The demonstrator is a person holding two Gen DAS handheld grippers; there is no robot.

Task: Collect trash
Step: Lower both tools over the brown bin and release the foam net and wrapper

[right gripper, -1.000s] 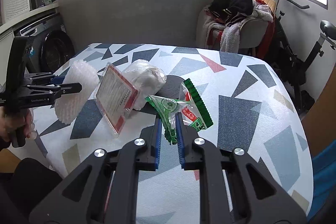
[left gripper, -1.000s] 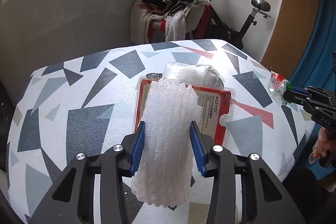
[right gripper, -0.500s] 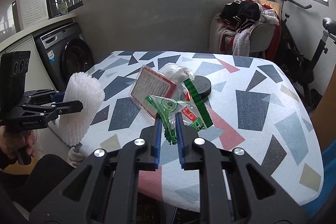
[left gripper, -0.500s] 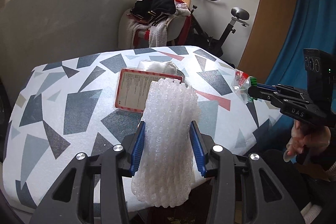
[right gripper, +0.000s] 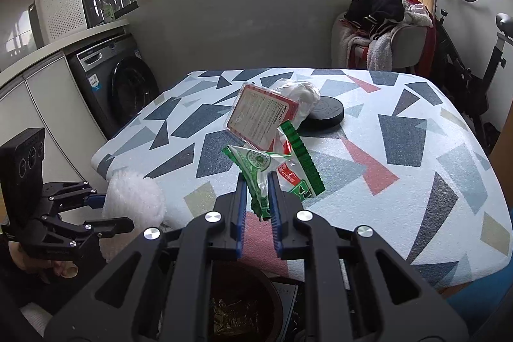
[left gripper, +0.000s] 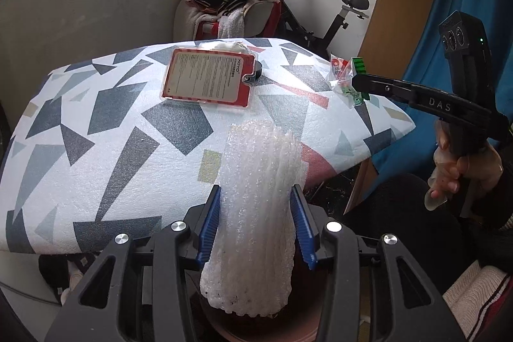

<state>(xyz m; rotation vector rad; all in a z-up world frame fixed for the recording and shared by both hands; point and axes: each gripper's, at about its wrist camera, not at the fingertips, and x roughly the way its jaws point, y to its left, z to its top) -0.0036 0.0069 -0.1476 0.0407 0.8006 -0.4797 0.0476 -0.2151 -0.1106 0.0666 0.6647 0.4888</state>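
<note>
Both tools have drawn back off the patterned foam-covered surface point(left gripper: 105, 130) since the earlier frames, so the white foam mesh sleeve point(left gripper: 256, 213) that hung over the red card pack now sits past the near edge, over a dark round bin point(right gripper: 240, 306) with brownish scraps inside (its rim shows below the fingers in both views). The left tool point(left gripper: 256, 226) is clamped on that sleeve, its blue pads point(left gripper: 210, 229) pressing the sleeve's two sides, and the sleeve stands roughly upright between them. The right tool point(right gripper: 259, 197) is pinched nearly together on a crumpled clear plastic wrapper with green and red print point(right gripper: 272, 169), which sticks up and forward from the fingertips near the surface's near edge. Left on the surface are a flat red-bordered blister card with printed text point(left gripper: 208, 77), a bunched clear plastic bag with white contents point(right gripper: 301, 95) just behind it, and a flat black round disc point(right gripper: 323, 116) beside the bag. A hand point(left gripper: 465, 169) grips the right tool's handle.
</note>
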